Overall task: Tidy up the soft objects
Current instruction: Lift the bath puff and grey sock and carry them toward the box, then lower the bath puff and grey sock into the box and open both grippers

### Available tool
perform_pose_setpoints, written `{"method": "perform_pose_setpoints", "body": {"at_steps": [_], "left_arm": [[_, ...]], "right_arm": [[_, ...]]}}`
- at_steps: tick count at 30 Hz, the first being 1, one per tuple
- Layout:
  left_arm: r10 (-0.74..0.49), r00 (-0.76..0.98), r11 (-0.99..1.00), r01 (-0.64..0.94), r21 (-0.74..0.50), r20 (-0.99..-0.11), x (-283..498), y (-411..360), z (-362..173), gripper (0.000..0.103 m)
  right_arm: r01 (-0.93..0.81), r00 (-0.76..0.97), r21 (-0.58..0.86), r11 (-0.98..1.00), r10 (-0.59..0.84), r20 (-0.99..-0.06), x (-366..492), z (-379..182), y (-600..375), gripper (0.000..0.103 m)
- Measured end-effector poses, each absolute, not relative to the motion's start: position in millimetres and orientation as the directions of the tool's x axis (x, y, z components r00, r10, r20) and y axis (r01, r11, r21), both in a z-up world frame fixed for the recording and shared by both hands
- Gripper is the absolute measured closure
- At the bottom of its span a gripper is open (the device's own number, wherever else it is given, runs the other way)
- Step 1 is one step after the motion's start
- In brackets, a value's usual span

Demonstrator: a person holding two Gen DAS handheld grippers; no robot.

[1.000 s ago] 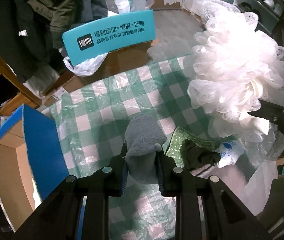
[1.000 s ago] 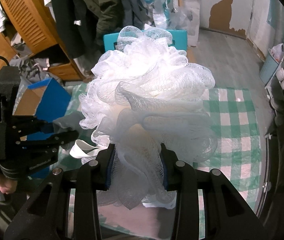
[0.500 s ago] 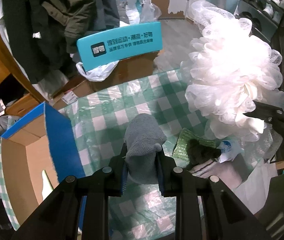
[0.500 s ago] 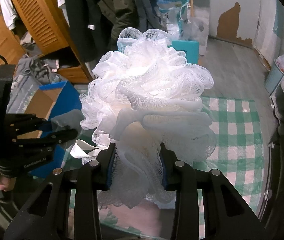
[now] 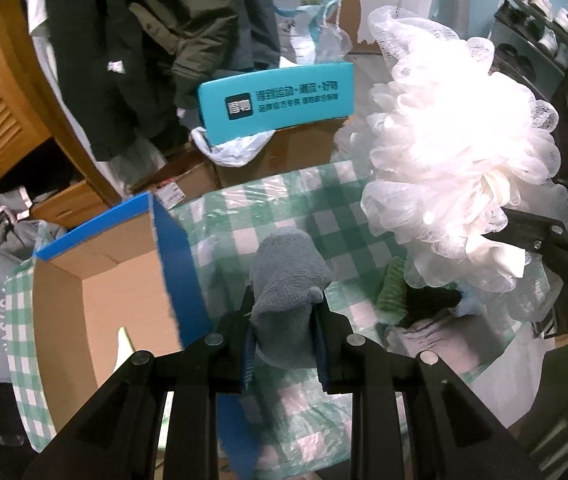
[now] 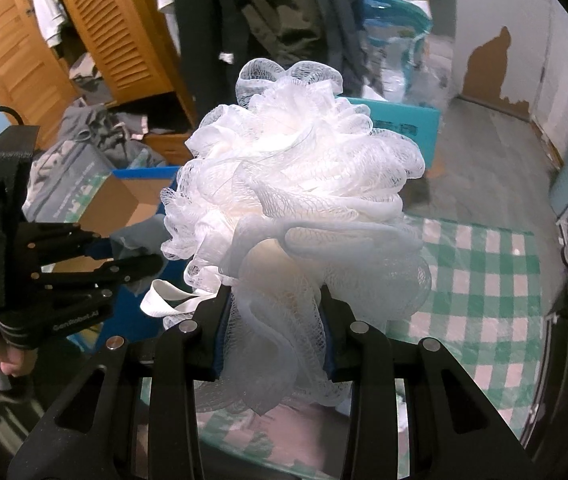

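Grey terry cloth [image 5: 285, 280] is pinched between the jaws of the left hand-held gripper [image 5: 285, 330], held above the green-and-white checked table [image 5: 268, 208], just beside the blue edge of an open cardboard box [image 5: 96, 312] at the table's left. The right hand-held gripper [image 6: 278, 334] is clamped on a white mesh bath pouf [image 6: 299, 184], which bulges well past its fingers; a white ribbon loop [image 6: 164, 300] hangs from its lower left. In the left wrist view the pouf [image 5: 455, 152] hangs to the right of the cloth, above a green knitted piece [image 5: 391, 286] and a dark item [image 5: 427, 304] lying together on the table. A teal box [image 5: 280, 98] stands on brown cartons behind the table.
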State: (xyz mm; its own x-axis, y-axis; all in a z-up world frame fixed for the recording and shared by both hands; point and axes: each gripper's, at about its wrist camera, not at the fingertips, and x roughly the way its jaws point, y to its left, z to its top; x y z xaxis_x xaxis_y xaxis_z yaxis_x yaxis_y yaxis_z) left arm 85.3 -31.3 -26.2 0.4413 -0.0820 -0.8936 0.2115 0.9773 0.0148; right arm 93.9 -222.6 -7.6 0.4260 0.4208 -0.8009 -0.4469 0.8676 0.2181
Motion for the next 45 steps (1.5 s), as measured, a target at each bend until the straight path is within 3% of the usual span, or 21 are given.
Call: {"method": "perform_pose_setpoints", "body": {"at_steps": [45], "left_arm": [[0.055, 0.478, 0.992, -0.129, -0.009, -0.877, 54.3, 155.8, -22.3, 0.079]], "right_arm": [[-0.653, 0.292, 0.197, 0.731, 0.483, -0.825, 100.8, -5.0, -15.4, 0.069]]}}
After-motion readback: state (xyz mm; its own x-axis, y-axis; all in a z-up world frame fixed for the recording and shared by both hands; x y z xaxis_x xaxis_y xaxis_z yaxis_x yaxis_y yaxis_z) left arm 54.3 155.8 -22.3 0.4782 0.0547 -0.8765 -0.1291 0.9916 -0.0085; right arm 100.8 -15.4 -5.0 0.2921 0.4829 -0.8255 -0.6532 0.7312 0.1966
